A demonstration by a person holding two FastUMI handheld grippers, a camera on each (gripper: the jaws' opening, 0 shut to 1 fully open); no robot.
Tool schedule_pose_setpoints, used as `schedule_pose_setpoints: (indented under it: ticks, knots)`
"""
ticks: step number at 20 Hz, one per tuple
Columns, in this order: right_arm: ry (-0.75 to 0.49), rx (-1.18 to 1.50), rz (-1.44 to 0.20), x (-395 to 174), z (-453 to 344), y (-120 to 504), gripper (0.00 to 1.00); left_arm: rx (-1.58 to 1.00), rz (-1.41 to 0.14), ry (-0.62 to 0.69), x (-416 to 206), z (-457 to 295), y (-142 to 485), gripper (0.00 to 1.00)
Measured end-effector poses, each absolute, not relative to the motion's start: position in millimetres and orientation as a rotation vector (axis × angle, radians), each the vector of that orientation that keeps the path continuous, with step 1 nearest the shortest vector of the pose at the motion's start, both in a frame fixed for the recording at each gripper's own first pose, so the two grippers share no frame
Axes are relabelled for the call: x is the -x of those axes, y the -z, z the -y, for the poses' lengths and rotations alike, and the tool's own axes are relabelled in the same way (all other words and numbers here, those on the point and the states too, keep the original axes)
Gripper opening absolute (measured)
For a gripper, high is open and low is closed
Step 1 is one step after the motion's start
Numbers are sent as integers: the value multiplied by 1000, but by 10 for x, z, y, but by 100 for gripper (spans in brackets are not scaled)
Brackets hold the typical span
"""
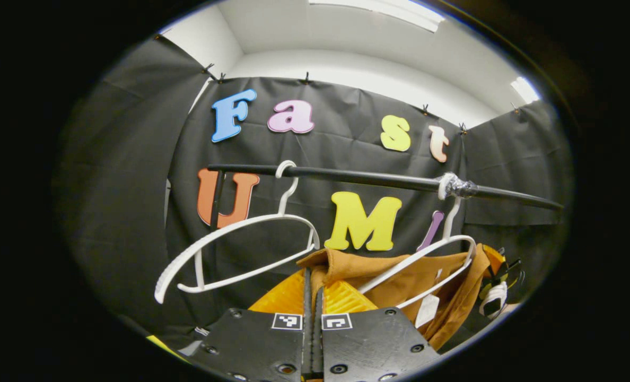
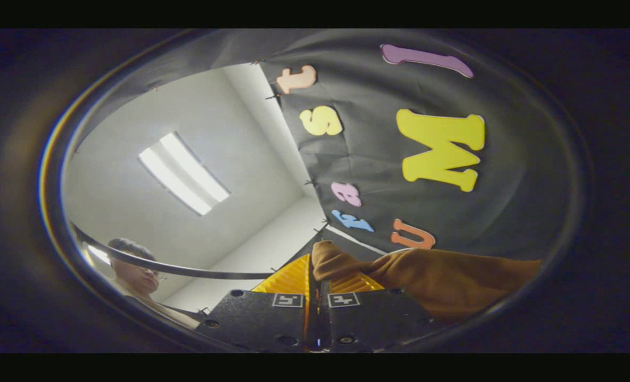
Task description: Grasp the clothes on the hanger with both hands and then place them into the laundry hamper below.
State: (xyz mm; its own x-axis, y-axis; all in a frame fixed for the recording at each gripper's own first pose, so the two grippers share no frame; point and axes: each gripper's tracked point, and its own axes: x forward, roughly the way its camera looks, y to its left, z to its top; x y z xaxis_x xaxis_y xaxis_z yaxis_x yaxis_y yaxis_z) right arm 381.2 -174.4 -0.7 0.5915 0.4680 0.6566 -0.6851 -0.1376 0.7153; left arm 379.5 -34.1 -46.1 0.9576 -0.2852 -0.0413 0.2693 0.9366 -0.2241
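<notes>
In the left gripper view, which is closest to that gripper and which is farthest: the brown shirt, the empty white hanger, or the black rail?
1. Brown fabric garment: pinched between the left gripper fingers, draping to the right.
2. Empty white plastic hanger: up and left, swung out toward the gripper.
3. Black metal rail: farthest, running across above, in front of the cloth wall.

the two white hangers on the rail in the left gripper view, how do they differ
The left hanger is bare, while the right hanger sits against the brown garment. The left hanger's hook loops plainly over the black rail; the right hanger's hook is wrapped to it with clear tape. The left hanger tilts down to the left, the right one down toward the left gripper. Both are white.
</notes>
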Motion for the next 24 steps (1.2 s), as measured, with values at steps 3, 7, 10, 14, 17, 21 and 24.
schedule_pose_setpoints:
  ticks: [3,7,10,14,17,21,24]
  knots:
    - [-986,-1401,178,-3959,1667,61,4,256,-70,290,-3837,297,511,5]
    - [-973,-1410,155,-4001,1667,184,3,327,-50,324,-3768,318,523,0]
    - [-958,-1425,163,-3973,1748,147,4,306,-68,315,-3683,392,511,5]
    - [-942,-1413,203,-3966,1905,135,4,246,-90,311,-3643,440,552,0]
    - [-897,-1450,175,-3992,1892,399,3,271,-107,319,-3600,530,644,0]
    - [-896,-1407,87,-3815,1558,579,3,323,-87,287,-3432,384,637,0]
    - [-934,-1343,27,-3613,1255,612,4,377,-109,224,-3371,77,809,0]
